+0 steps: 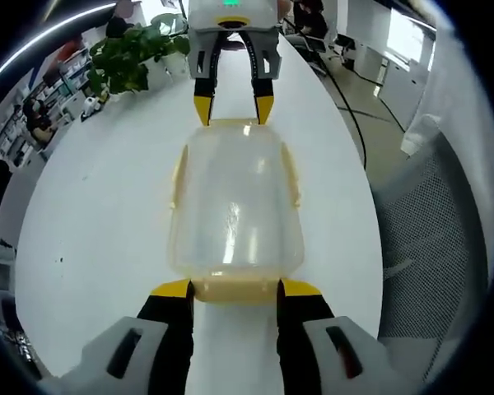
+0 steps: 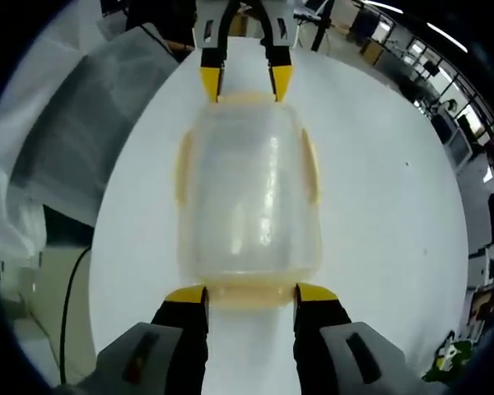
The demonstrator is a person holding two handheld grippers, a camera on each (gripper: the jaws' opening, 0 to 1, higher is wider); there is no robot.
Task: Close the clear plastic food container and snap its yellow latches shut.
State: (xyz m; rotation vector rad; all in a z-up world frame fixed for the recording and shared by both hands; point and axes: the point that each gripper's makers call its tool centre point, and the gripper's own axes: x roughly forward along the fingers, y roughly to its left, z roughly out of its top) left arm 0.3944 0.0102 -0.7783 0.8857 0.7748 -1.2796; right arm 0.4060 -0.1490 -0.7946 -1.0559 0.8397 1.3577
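The clear plastic container (image 1: 235,206) lies lengthwise on the white table (image 1: 90,214) with its lid on. Yellow latches (image 1: 179,177) run along its long sides, and a yellow end latch (image 1: 235,290) faces the camera. My left gripper (image 1: 235,290) is open, a yellow tip at each side of that near end. At the far end my right gripper (image 1: 233,109) is open too, its tips against the container's edge. In the right gripper view the container (image 2: 249,197) stretches from my right gripper (image 2: 251,295) to my left gripper (image 2: 245,82), side latches (image 2: 311,169) showing.
A potted plant (image 1: 132,58) stands at the table's far left. A grey mesh chair (image 1: 432,222) sits off the table's right edge, and shows as the chair (image 2: 82,140) beside a floor cable (image 2: 74,271). Office desks lie beyond.
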